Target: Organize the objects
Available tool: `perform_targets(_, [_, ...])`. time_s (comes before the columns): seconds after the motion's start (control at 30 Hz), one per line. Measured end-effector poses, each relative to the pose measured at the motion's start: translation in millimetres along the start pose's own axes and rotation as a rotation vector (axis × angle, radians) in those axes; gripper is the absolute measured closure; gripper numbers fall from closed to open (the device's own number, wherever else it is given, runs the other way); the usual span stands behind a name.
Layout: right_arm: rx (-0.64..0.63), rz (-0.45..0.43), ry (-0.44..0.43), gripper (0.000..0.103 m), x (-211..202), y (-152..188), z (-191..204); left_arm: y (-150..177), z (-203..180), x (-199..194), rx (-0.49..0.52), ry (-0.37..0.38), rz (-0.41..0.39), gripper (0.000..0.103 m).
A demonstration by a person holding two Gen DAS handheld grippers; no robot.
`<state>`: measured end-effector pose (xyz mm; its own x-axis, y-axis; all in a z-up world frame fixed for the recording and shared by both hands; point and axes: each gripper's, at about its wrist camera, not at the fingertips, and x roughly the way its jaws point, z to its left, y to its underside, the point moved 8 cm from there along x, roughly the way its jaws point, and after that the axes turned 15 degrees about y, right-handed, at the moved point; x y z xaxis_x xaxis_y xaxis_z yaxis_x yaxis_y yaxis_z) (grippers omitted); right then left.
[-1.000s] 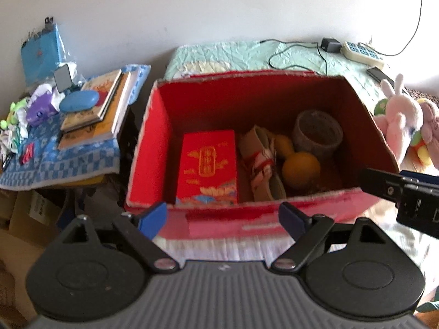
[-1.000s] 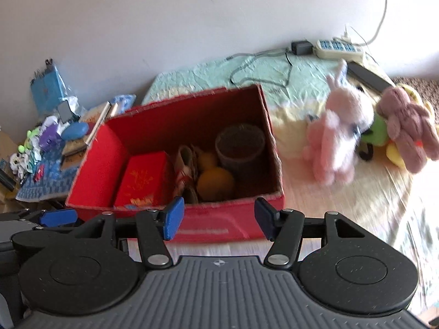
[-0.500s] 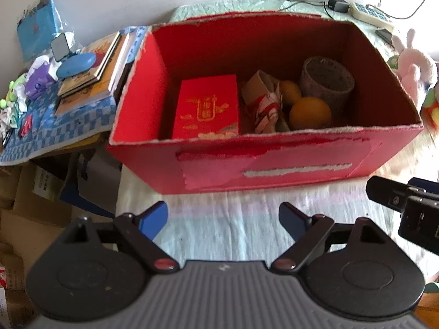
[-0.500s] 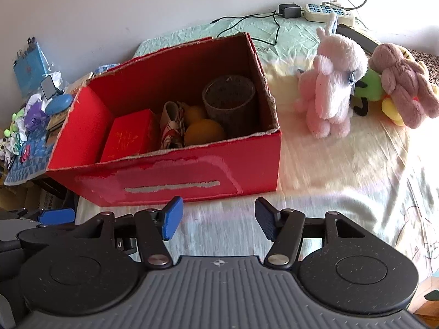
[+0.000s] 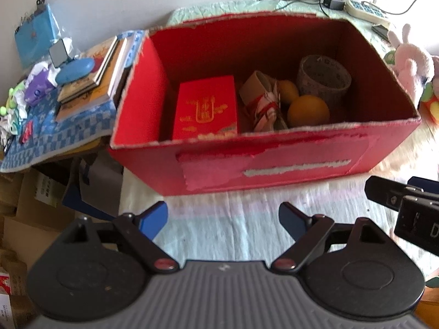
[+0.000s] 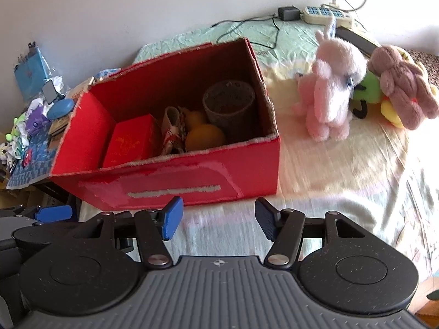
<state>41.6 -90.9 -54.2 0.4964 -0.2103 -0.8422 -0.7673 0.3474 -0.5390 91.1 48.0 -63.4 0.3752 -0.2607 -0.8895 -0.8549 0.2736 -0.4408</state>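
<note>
A red cardboard box (image 5: 274,161) (image 6: 175,181) stands open-topped on the bed. Inside it lie a small red packet (image 5: 205,109) (image 6: 129,142), a folded paper bundle with red string (image 5: 263,101), two oranges (image 5: 308,111) (image 6: 204,137) and a grey cup (image 5: 323,79) (image 6: 229,104). A pink plush rabbit (image 6: 332,87) and a brownish plush toy (image 6: 403,82) sit to the right of the box. My left gripper (image 5: 222,219) hangs open over the sheet in front of the box, empty. My right gripper (image 6: 218,219) is open and empty too, near the box's front wall.
A side table with a blue checked cloth (image 5: 55,126) carries books (image 5: 93,76), a blue case (image 5: 75,68) and small clutter left of the box. A power strip (image 6: 326,15) with cables and a dark remote lie by the wall. Cardboard cartons (image 5: 33,205) stand below the table.
Both views tipped down and drew back from the box: a second ago the left gripper's fingertips overlapped its front rim, now the bed sheet shows between them and the box. Both grippers stayed open.
</note>
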Motion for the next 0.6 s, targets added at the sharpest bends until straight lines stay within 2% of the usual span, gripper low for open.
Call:
perform_targets(0.3, [-0.053, -0.076, -0.039, 0.042, -19, -36, 3, -36, -2, -29, -0.014, -0.01, -0.094, 0.015])
perform_targets(0.6, [-0.005, -0.126, -0.033, 0.042, -17, -72, 2, -75, -4, -38, 0.024, -0.034, -0.153, 0.015])
